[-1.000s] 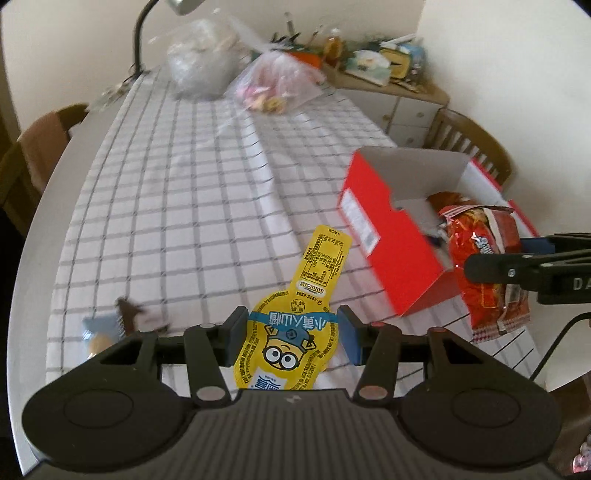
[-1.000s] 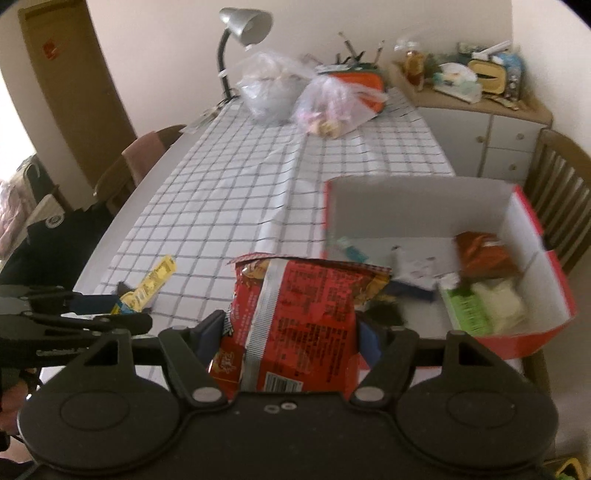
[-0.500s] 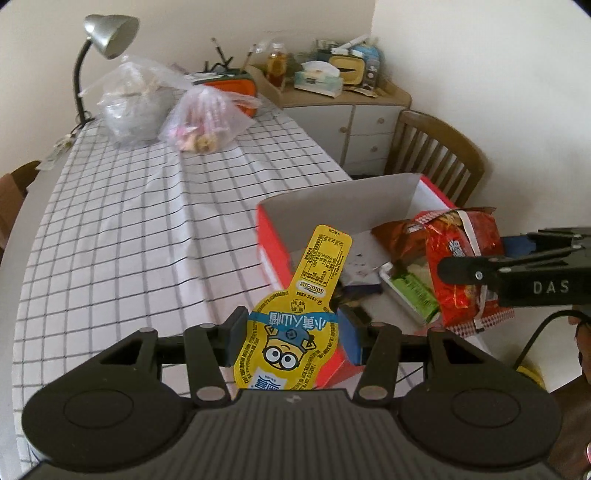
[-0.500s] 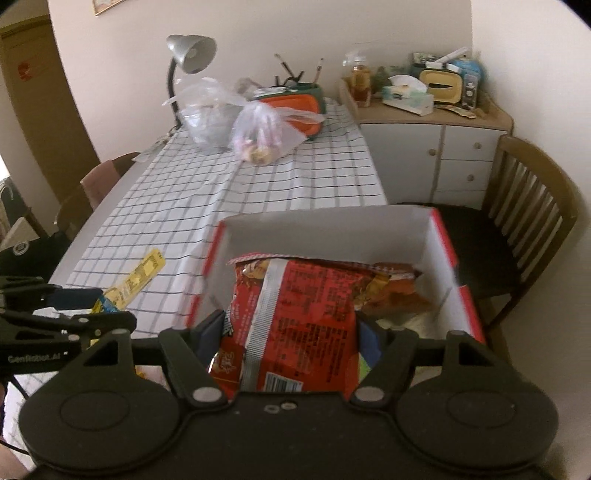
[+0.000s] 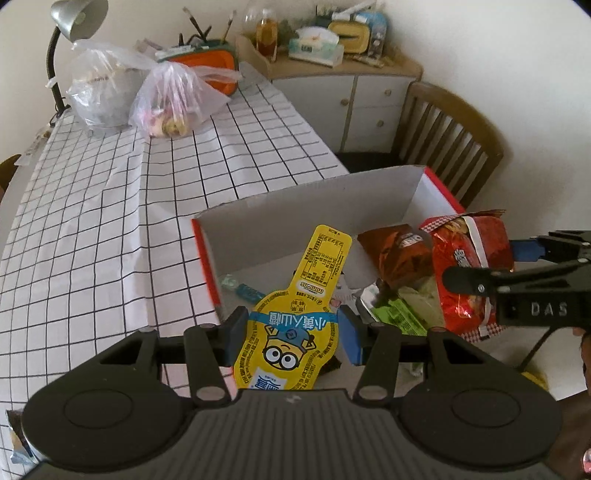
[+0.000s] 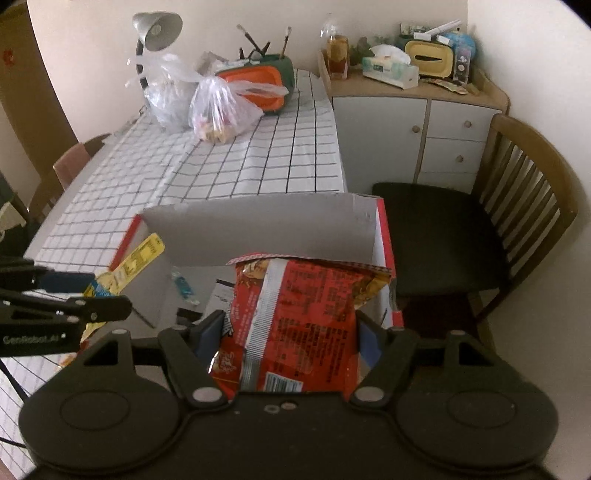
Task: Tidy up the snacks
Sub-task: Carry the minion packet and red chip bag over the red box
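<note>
The left gripper (image 5: 291,328) is seen clamped on a yellow packet (image 5: 291,332), its blue fingers (image 5: 236,332) pressed against both sides of the round lower part. The packet's long tab is pointed away from the fingers, out over the near wall of the red box (image 5: 207,258). Just beyond the fingertips, inside the box, a blue candy (image 5: 245,291), a green pack (image 5: 399,314) and a brown bag (image 5: 391,251) are found lying on the floor of the box.

To the right of those fingers the right gripper (image 6: 288,332) is caught, closed on a red bag (image 6: 295,314); the bag is squeezed at its lower half between the fingers (image 6: 210,332), and its crimped top is held upright ahead of them, above the box's open interior. In the right wrist view the grey flap of the box is stood up directly beyond the bag, and the yellow packet is glimpsed at the left, past the other gripper's fingers.

Farther ahead of both pairs of fingers, the checked desk (image 5: 110,206) is stretched out, with two plastic bags (image 5: 173,107) and a lamp (image 5: 74,18) at its far end. A chair (image 6: 498,236) is set off to the right of the box.
</note>
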The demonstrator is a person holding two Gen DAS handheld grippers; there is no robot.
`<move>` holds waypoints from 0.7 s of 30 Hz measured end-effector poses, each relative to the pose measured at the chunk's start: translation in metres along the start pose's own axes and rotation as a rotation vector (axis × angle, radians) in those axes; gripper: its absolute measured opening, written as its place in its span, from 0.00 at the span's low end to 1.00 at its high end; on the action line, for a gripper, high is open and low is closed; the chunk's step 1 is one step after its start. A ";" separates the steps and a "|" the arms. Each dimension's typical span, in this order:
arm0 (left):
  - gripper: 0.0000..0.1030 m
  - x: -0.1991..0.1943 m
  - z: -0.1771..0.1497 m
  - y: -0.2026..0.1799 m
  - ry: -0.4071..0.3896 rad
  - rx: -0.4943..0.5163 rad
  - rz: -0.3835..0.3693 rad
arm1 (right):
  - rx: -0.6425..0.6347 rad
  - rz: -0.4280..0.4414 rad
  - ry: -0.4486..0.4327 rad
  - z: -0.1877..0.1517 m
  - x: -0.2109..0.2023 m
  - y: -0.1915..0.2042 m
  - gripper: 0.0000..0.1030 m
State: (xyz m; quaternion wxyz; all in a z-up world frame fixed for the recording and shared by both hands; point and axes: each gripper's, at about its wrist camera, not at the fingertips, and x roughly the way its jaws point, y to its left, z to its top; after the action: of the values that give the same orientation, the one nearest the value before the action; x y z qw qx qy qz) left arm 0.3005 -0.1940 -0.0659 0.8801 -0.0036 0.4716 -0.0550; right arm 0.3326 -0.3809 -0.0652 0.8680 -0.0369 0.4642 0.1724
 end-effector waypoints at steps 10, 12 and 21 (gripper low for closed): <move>0.50 0.049 0.017 -0.024 0.104 0.035 0.061 | -0.112 0.006 0.092 -0.003 0.037 0.003 0.70; 0.50 0.058 0.017 -0.028 0.125 0.048 0.073 | -0.142 0.011 0.115 -0.007 0.042 0.005 0.70; 0.50 0.089 0.015 -0.040 0.216 0.073 0.110 | -0.205 -0.006 0.144 -0.014 0.055 0.010 0.70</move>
State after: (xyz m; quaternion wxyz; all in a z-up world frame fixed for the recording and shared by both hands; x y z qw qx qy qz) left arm 0.3580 -0.2430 -0.1287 0.8254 0.0604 0.5609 -0.0236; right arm 0.3459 -0.3602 -0.1173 0.8245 -0.1390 0.5054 0.2131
